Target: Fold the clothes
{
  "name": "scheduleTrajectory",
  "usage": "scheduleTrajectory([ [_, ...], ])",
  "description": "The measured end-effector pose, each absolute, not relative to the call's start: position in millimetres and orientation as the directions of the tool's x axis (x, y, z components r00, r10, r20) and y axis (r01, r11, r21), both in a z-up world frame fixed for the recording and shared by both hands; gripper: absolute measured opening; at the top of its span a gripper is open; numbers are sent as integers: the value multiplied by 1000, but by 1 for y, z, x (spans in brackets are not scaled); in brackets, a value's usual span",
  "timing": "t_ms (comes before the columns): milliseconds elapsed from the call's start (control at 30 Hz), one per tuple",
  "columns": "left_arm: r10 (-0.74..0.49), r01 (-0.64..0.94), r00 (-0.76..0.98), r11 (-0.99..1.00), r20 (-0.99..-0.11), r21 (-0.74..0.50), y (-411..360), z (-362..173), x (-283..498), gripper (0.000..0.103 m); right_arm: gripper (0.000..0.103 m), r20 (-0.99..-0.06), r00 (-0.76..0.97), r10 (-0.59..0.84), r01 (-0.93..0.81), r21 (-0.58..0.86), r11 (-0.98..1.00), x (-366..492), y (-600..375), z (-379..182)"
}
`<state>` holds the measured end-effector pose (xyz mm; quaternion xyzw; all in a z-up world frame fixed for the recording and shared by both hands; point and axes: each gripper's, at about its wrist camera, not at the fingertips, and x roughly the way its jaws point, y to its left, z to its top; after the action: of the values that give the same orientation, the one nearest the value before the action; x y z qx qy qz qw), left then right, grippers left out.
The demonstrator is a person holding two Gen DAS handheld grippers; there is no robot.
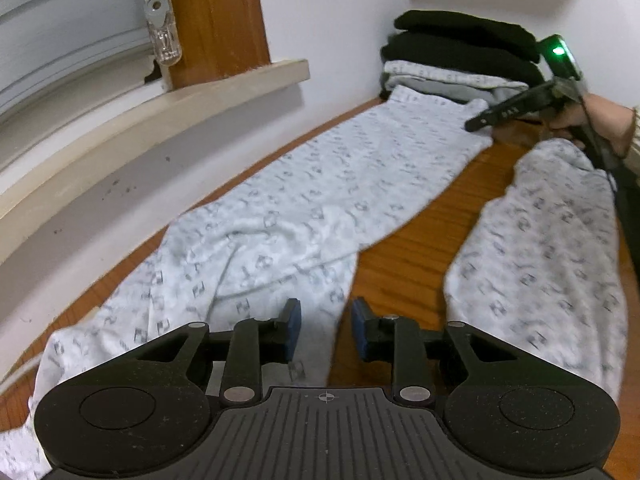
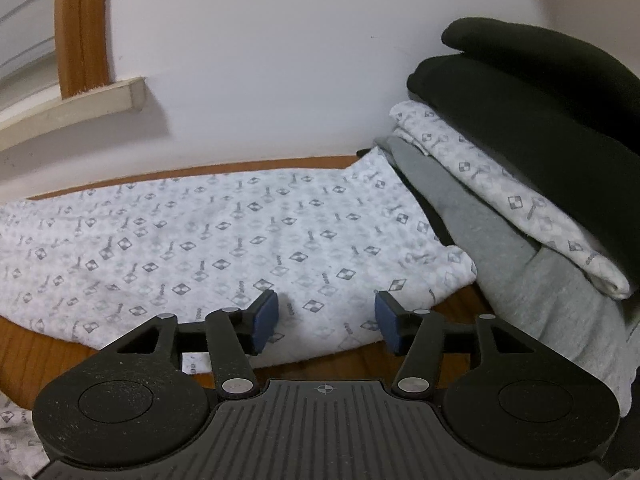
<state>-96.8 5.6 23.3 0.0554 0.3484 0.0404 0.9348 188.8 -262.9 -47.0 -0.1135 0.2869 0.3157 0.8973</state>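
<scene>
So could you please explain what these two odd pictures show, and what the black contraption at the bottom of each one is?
There is no robot here. A person holds a hand-operated two-finger clamp in each hand, and a wide-angle camera on each clamp looks out along its fingers. One picture comes from the left gripper, the other from the right gripper; the black mechanism at the bottom is the clamp itself, with blue pads.

On the wooden table lie white patterned trousers, spread out with the legs apart. In the corner sits a pile of folded clothes: black on top, patterned white and grey beneath.

Both grippers are open and hold nothing. The left view also shows the right gripper and the hand holding it.
</scene>
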Motion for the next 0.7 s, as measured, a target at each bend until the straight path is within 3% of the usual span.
scheduleTrajectory([
  [67,124,-51,751,990,-648,129,10,23,-90,25,60,-585,646,491,-625,-36,780,188,-262,-47],
  [133,107,-37,755,992,-647,121,10,24,-92,2,61,-583,652,484,-620,-43,784,187,-261,-47],
  [500,1,-34,874,998,-486,-59,33,100,-175,2,61,-573,690,442,-532,12,846,198,-277,-46],
  [700,-67,47,829,998,-555,-50,16,91,-189,2,61,-586,685,433,-532,5,847,201,-277,-49],
])
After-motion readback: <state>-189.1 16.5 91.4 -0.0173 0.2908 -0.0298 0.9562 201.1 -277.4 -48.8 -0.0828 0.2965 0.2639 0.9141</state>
